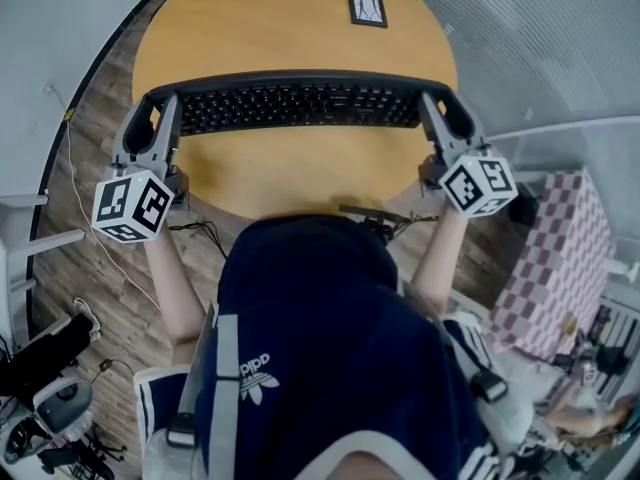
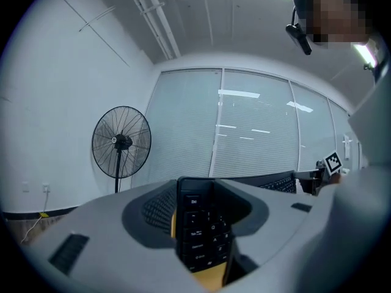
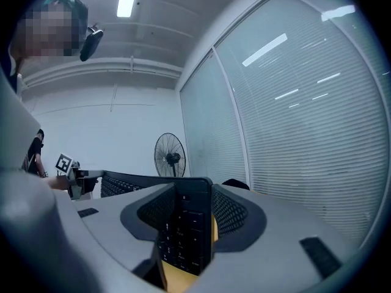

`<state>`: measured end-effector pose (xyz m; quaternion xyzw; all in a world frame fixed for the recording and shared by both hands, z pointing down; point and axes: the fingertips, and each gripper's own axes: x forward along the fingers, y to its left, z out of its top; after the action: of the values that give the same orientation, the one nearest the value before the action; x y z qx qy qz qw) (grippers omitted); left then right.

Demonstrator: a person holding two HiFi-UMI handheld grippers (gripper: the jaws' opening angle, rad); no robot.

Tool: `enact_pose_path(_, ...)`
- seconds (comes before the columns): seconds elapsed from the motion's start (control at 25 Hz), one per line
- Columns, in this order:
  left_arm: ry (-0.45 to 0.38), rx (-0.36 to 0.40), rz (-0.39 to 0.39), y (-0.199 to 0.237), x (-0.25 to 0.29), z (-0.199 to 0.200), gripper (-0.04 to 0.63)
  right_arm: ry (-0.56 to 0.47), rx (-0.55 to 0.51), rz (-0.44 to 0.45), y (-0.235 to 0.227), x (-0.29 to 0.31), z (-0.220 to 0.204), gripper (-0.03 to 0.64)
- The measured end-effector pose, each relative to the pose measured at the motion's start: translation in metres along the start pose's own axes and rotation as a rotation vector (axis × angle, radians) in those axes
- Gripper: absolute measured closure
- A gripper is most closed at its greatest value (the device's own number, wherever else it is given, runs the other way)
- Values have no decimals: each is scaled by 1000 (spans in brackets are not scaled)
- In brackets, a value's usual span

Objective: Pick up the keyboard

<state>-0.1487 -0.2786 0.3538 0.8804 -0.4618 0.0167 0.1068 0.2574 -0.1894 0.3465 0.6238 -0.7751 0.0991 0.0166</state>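
Keyboard (image 1: 298, 106) is lying long-ways from side to side over the round wooden table (image 1: 290, 28), just in front of the person. The left gripper (image 1: 165, 100) is pinching its left end, and the right gripper (image 1: 432, 98) is pinching its right end. Each pair of jaws is closing snugly on the thin black edge, with keys showing between them. I cannot tell if it is touching the table. Both grippers are equally near, so the lift is probably needing both ends to go up together and level.
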Motion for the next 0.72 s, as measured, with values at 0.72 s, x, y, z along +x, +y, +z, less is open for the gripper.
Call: enact_pose_path(0.72, -166, 77, 22, -15, -56, 60, 419, -109, -105, 39, 44, -37, 52, 439)
